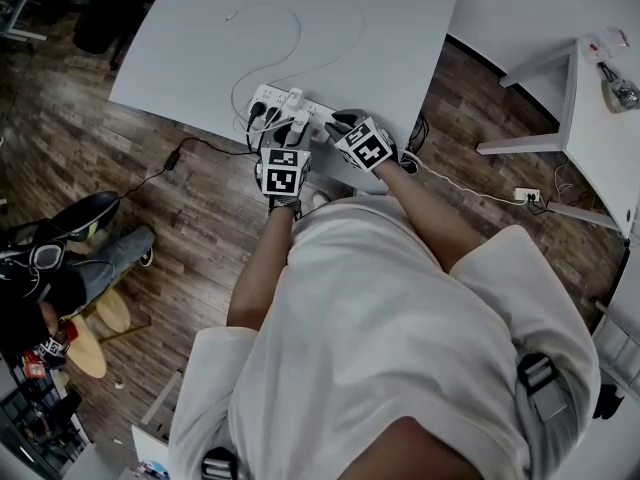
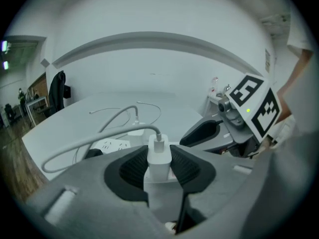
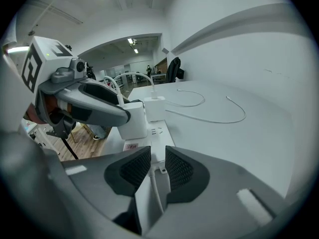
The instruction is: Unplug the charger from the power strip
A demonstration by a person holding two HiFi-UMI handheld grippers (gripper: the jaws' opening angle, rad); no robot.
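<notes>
the left hand-held gripper [image 2: 159, 152] pinches the white, box-shaped plastic charger [image 2: 158, 161] between its black ribbed pads [image 2: 133, 167]. the charger seems still plugged into the long white plastic power strip [image 3: 158, 131], which lies near the front edge of the smooth pale grey tabletop [image 1: 350, 18]. the right hand-held gripper [image 3: 158, 156] stands at the end of the strip with its jaws a little apart. the thin white cord [image 3: 155, 189] of the strip runs between them, and we see no pad pressing on it.

we judge that the light strip may rise together with the charger, because nothing clamps it. the glossy shell may slide out of the pads. a tilted pull may bend the pins. the round grey cable [image 2: 103, 137] may also drag the second white charger [image 3: 155, 107] just beside.
</notes>
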